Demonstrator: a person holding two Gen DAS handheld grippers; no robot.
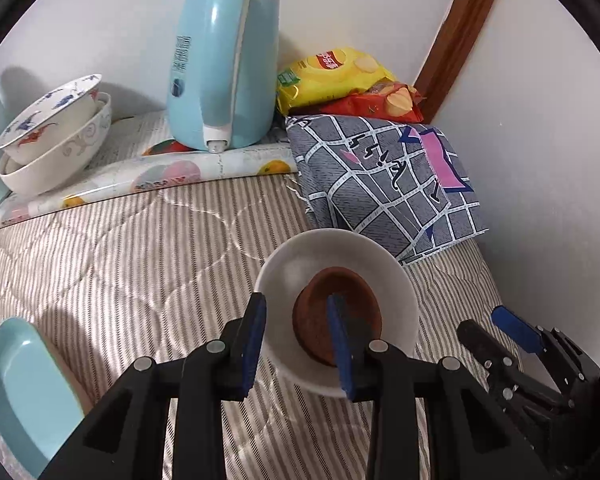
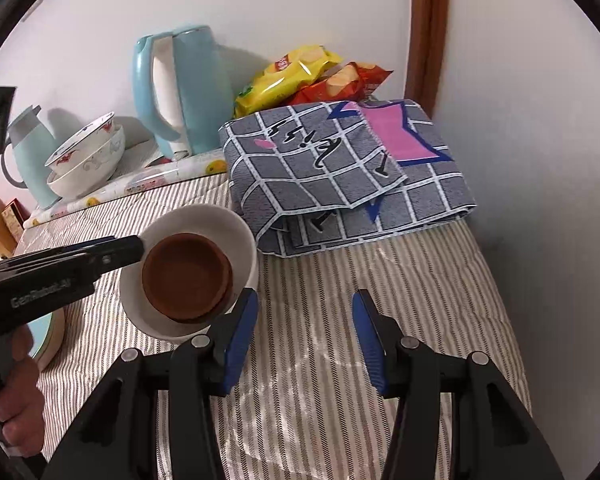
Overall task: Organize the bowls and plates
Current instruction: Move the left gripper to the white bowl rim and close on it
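Note:
A small brown bowl [image 1: 352, 292] sits inside a white bowl [image 1: 340, 252] on the striped bedcover. My left gripper [image 1: 298, 340] is open just above them. One blue pad is outside the white bowl's left rim and the other is over the brown bowl, neither pressing. In the right wrist view the brown bowl [image 2: 184, 272] fills the white bowl [image 2: 220, 224], and the left gripper [image 2: 140, 246] reaches its left rim from the side. My right gripper [image 2: 304, 340] stands open to the right of the bowls with nothing between its pads; it also shows at the lower right [image 1: 512, 328].
Two patterned bowls [image 1: 52, 132] are stacked at the back left beside a light-blue kettle [image 1: 224, 68]. A light-blue plate [image 1: 24, 392] lies at the near left. A folded grey checked cloth [image 2: 340, 172] and snack bags [image 2: 300, 76] lie behind the bowls. The wall closes the right side.

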